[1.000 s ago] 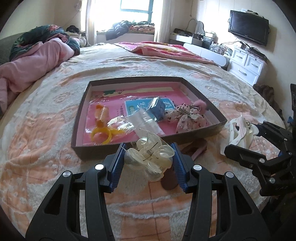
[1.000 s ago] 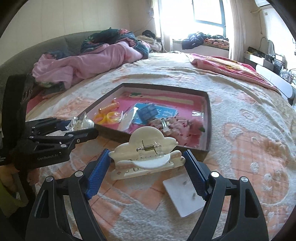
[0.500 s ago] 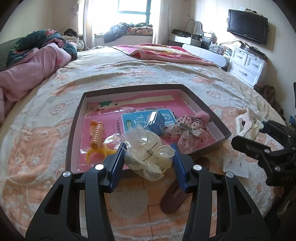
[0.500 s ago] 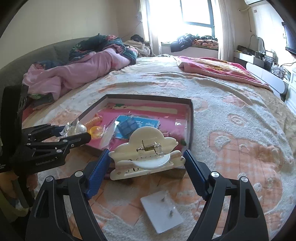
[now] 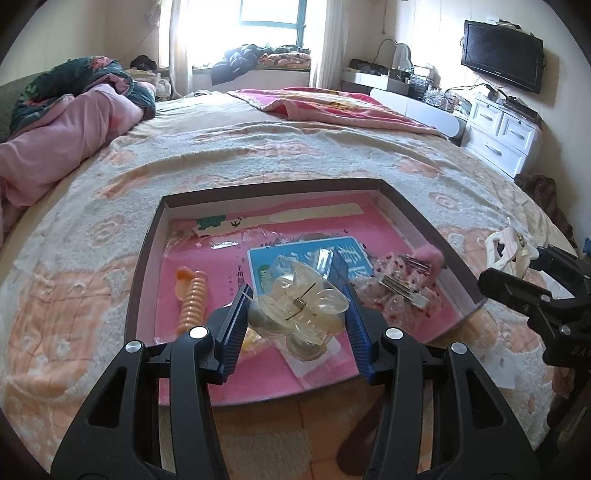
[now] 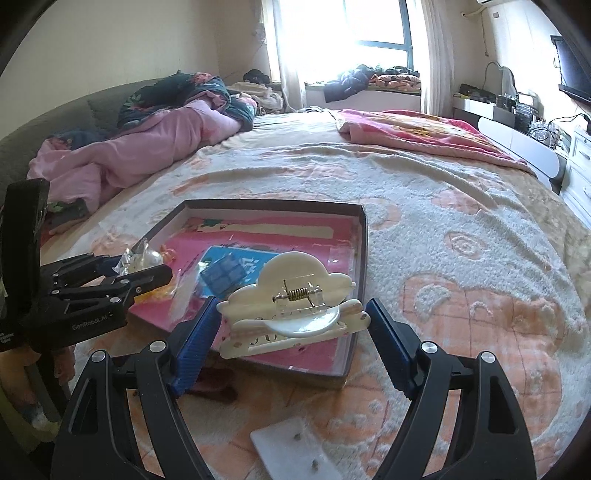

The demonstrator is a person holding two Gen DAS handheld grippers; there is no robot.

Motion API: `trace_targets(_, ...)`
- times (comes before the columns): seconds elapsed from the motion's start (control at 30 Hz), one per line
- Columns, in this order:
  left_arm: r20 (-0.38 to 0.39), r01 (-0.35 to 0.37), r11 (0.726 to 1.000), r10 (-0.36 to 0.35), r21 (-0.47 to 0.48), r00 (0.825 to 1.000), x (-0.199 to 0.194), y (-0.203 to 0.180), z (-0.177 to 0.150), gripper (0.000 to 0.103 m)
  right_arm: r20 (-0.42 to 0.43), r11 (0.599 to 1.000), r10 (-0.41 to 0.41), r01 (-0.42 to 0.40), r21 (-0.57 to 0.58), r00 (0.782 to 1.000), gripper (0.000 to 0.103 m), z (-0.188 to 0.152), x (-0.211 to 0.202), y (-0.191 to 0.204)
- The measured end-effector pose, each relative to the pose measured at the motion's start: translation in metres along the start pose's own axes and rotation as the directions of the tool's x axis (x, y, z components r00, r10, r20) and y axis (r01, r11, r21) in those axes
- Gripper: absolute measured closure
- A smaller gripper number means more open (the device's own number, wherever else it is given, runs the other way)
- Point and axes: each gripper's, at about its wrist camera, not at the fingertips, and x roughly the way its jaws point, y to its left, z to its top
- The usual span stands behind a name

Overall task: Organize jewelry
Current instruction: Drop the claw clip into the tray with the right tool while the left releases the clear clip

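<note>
claw clips: 2 [image 5: 299, 314] [image 6: 295, 306] | tray: 1 [image 5: 147, 251] | spiral hair ties: 1 [image 5: 194, 299] | earring cards: 1 [image 6: 291, 450]

A wide bed [image 5: 295, 155] fills the room, covered by a cream blanket [image 6: 461, 229] with peach patterns. A pink quilt [image 5: 55, 147] lies bunched on its left side, a pink-red throw [image 5: 332, 107] at the far end. Bright daylight pours through the window [image 5: 273, 14], flanked by pale curtains [image 5: 332, 40], with clothes [image 5: 251, 59] heaped on the sill. Along the right cream wall [image 5: 436, 33] hangs a TV [image 5: 502, 55] above white drawers [image 5: 506, 133]. A grey headboard [image 6: 74, 107] runs along the left.
</note>
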Motion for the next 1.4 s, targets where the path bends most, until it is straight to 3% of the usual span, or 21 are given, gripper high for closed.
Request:
trace_targets(0.8,-0.020,-0.037,0.997,0.036,-0.064,0.999,0.033,0.028,0.004,0.062,-0.067,0.988,-0.047,0.036,-0.151,0.997,0.026,0.021,0.065,0.012)
trace_targets(1.4,-0.047,-0.035,0.995,0.031,-0.094,0.998,0.038,0.035,0.002,0.062,-0.150,0.970,0.000,-0.036,-0.242,0.989,0.025,0.005,0.085,0.039)
